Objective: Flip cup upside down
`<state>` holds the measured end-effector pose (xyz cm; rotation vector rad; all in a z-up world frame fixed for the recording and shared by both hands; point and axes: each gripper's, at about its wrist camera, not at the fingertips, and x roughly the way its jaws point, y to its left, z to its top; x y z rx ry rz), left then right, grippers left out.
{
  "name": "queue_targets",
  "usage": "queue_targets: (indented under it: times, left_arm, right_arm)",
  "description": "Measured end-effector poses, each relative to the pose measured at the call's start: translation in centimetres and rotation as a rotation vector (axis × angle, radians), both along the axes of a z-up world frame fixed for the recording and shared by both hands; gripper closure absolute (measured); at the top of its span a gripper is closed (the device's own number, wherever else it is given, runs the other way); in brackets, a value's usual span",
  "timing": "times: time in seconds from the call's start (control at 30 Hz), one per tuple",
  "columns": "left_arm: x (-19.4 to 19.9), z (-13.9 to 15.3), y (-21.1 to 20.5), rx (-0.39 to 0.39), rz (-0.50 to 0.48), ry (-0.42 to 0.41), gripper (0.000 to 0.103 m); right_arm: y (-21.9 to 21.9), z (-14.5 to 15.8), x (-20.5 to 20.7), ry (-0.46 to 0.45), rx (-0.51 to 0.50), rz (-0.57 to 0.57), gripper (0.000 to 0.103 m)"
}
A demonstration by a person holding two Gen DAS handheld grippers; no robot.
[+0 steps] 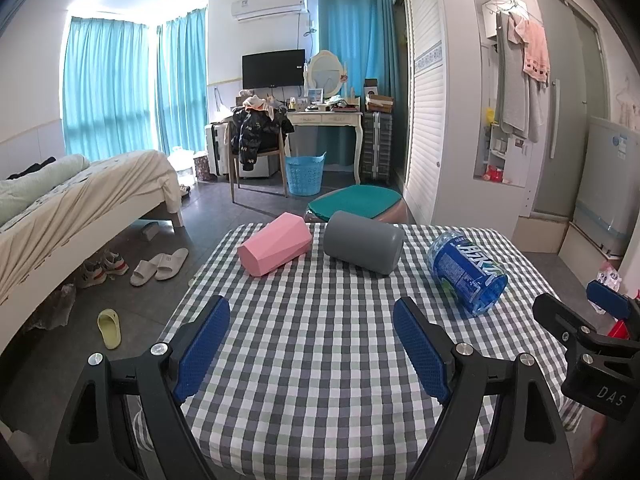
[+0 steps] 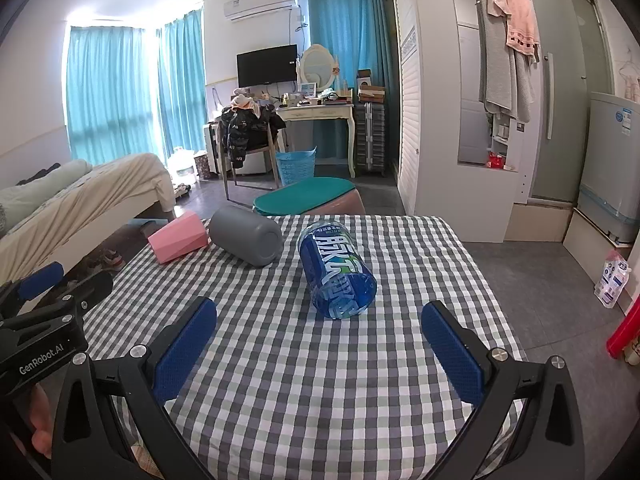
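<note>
Three cups lie on their sides on the checked tablecloth (image 1: pixel 320 320): a pink faceted cup (image 1: pixel 275 250) at the far left, a grey cup (image 1: pixel 363 247) in the middle, and a clear blue labelled cup (image 1: pixel 466 272) at the right. They also show in the right wrist view: the pink cup (image 2: pixel 178 242), the grey cup (image 2: pixel 248 240), the blue cup (image 2: pixel 338 272). My left gripper (image 1: pixel 312 348) is open and empty, near the table's front edge. My right gripper (image 2: pixel 320 350) is open and empty, just short of the blue cup.
The checked tablecloth (image 2: pixel 320 360) covers a small table. A teal-cushioned stool (image 1: pixel 356 200) stands just beyond its far edge. A bed (image 1: pixel 80 200) is at the left, slippers (image 1: pixel 160 266) on the floor, a white wardrobe (image 1: pixel 432 120) at the right.
</note>
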<state>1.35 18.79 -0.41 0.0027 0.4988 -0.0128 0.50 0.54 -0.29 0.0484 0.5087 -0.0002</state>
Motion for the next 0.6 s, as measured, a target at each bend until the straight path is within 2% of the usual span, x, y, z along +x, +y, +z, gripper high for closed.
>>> queue_targets:
  times: [0.6]
  left_arm:
    - [0.17,0.21,-0.25,-0.001,-0.007,0.000,0.016]
  right_arm:
    - [-0.31,0.35,-0.10,-0.003,0.002,0.012,0.000]
